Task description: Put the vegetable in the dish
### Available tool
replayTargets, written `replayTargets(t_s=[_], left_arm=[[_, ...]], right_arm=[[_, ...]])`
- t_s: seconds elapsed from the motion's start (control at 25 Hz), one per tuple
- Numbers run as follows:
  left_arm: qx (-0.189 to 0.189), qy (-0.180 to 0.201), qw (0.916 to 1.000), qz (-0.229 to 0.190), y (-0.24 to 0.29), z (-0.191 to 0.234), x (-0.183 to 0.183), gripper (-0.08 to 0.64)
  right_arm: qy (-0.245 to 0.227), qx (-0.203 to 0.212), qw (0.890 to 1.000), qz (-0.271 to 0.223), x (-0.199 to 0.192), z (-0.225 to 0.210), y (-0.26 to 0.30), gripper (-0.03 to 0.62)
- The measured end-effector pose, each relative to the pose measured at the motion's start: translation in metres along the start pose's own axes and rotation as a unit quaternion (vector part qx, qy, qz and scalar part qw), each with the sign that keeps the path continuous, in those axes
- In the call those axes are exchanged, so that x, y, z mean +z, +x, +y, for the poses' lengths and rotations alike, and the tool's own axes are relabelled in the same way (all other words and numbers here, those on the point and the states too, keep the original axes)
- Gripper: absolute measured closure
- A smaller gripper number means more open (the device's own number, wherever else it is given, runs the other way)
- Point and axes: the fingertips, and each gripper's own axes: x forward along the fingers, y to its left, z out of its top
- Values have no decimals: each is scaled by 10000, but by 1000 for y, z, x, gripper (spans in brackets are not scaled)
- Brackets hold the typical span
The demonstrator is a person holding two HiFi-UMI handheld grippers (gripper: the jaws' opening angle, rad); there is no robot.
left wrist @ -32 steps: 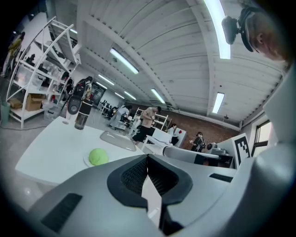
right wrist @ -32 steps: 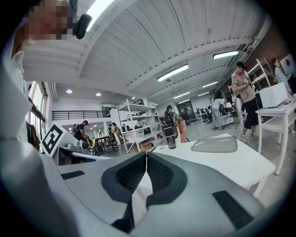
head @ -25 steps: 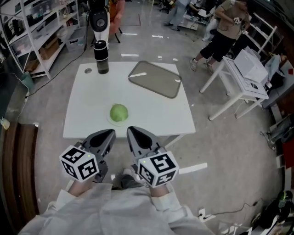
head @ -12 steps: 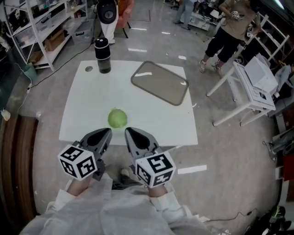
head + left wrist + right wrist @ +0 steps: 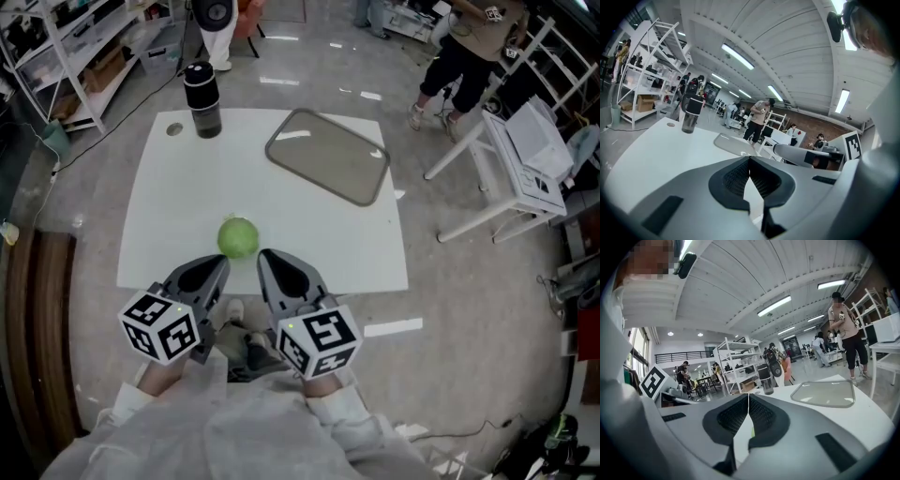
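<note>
Two grippers come nearest, side by side, their tips reaching just over the near edge of the white table (image 5: 169, 216). The left gripper (image 5: 219, 266) has its jaws pressed together at the tip, with nothing between them. The right gripper (image 5: 265, 257) is closed the same way and holds nothing. Each carries its marker cube at the near end, above the person's pale sleeves (image 5: 234, 427).

Just beyond the two tips, roughly in line with the gap between them, a round green vegetable (image 5: 238, 236) lies on the table close to its near edge. Neither gripper holds it.

Farther off, on the far right part of the table, a grey dish (image 5: 328, 155) with rounded corners lies flat, well apart from the vegetable. At the far left stands a dark bottle (image 5: 202, 98), upright, with a small round mark (image 5: 174, 129) just to its left.

Past the table, white shelves (image 5: 66, 56) stand at the far left, and a person (image 5: 469, 47) stands at the far right.
</note>
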Motion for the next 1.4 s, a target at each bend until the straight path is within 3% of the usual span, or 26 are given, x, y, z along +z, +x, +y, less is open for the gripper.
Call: replayTargets(t_s=[0.84, 1.4], left_arm=[[-312, 85, 9994, 117, 46, 85, 64, 552], [-830, 216, 9950, 506, 67, 113, 67, 552]], right_arm=[[97, -727, 9969, -298, 31, -42, 79, 578], [289, -1379, 9893, -377, 26, -59, 95, 578]])
